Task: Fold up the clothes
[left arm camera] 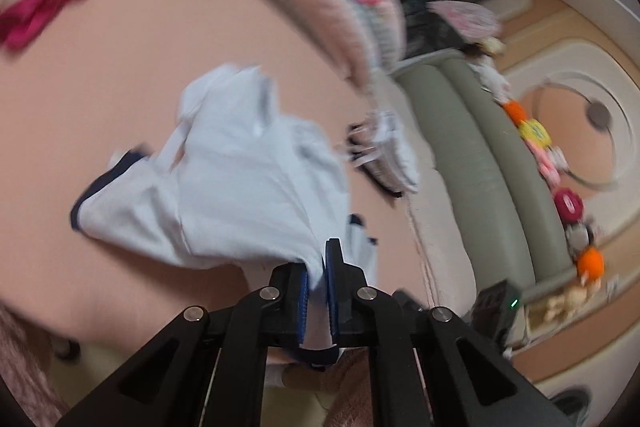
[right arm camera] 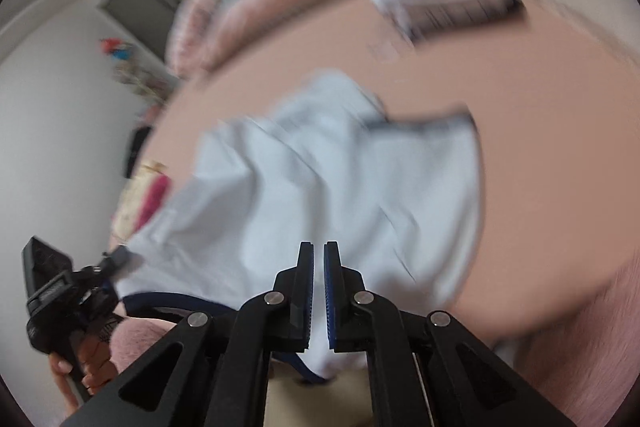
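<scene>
While both views are blurred, the pale blue T-shirt [left arm camera: 224, 187] with navy trim plainly hangs crumpled over the pink bed [left arm camera: 140, 67]. Left gripper [left arm camera: 318, 279] is clamped on a fold of its fabric, and right gripper [right arm camera: 319, 291] pinches the same shirt [right arm camera: 320, 187] near the navy edge. A stack of folded clothes [left arm camera: 384, 155] lies beyond, a magenta garment [left arm camera: 44, 11] far off. No container shows.

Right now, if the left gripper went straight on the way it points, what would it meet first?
The left gripper is already shut on the pale blue shirt, so the shirt's own hanging cloth lies first in its line. Behind it comes the pink bed sheet; how far behind is unclear from this blurred view.
</scene>
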